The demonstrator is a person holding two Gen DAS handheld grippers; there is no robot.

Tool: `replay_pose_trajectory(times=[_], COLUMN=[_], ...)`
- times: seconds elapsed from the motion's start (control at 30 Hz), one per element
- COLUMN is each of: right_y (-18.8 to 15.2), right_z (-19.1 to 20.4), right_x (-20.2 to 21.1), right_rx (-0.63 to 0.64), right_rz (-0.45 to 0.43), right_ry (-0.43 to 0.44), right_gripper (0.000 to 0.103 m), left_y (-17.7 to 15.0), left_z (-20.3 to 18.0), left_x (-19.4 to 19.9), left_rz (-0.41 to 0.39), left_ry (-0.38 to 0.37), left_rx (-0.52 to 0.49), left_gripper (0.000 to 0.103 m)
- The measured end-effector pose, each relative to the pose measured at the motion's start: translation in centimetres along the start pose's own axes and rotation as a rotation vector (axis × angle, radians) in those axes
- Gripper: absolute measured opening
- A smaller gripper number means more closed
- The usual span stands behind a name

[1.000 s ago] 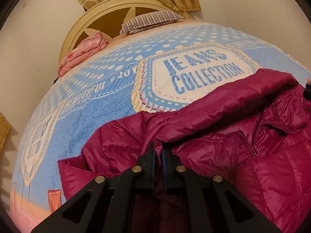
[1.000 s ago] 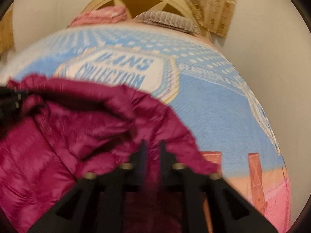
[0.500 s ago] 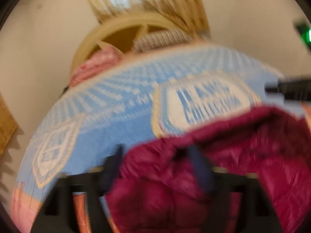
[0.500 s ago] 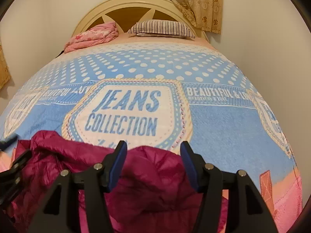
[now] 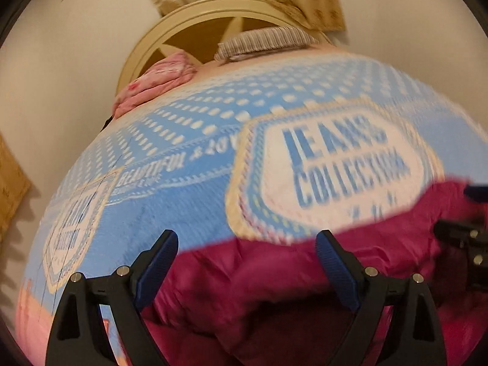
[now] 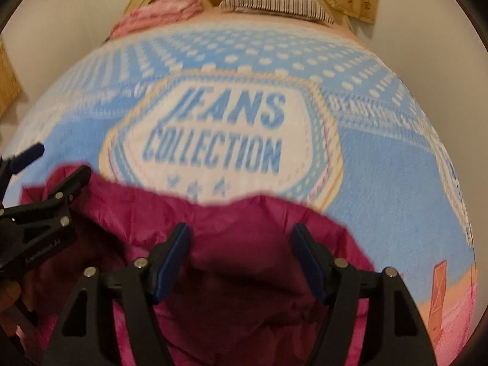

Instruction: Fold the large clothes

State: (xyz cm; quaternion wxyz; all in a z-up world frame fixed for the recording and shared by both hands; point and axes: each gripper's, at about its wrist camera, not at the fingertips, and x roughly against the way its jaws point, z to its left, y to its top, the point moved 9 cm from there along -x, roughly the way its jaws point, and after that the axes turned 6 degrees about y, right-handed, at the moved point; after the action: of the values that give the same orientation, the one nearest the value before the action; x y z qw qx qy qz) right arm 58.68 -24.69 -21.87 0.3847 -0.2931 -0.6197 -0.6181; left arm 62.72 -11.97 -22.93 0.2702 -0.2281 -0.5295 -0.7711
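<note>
A magenta puffer jacket [image 5: 274,289] lies bunched on the near part of the bed, seen from the other side in the right wrist view [image 6: 244,274]. My left gripper [image 5: 246,241] stands wide open over the jacket's far edge, its blue pads clear of the fabric. The jaws of my right gripper [image 6: 241,231] are opening; the jacket lies below and between them, with no pad pressing on it. Each gripper shows in the other's view: the left gripper [image 6: 45,213] at the left edge, the right gripper [image 5: 463,238] at the right edge.
A blue blanket [image 5: 183,183] printed "JEANS COLLECTION" covers the bed beyond the jacket. At the head lie a striped pillow [image 5: 265,39] and a folded pink cover [image 5: 158,82] against a cream headboard [image 5: 143,48]. Walls flank both sides of the bed.
Both grippers were shut on the jacket's fabric and have since opened and let it go. The jacket has dropped onto the bed, and both hands have drawn back from it.
</note>
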Motion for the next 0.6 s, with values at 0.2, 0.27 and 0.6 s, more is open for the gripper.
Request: replay_pose_trajectory(times=[0.2, 0.27, 0.6], right_y=[-3.5, -3.6, -3.7], right_z=[-0.3, -0.5, -0.5], right_x=[-1.4, -1.6, -2.3], right_rx=[-0.006, -0.023, -0.036], right_rz=[-0.020, -0.034, -0.086], right_ry=[-0.017, -0.002, -0.011], right_gripper=[0.072, 0.072, 0.074], left_y=[-2.3, -2.6, -3.3], left_z=[-0.5, -0.9, -1.3], left_x=[-1.8, -2.3, -3.4], left_rz=[0.057, 0.072, 0.080], left_ry=[-0.028, -0.029, -0.008], left_rx=[0.025, 0.022, 0.024], left_gripper=[0.092, 0.092, 0.097])
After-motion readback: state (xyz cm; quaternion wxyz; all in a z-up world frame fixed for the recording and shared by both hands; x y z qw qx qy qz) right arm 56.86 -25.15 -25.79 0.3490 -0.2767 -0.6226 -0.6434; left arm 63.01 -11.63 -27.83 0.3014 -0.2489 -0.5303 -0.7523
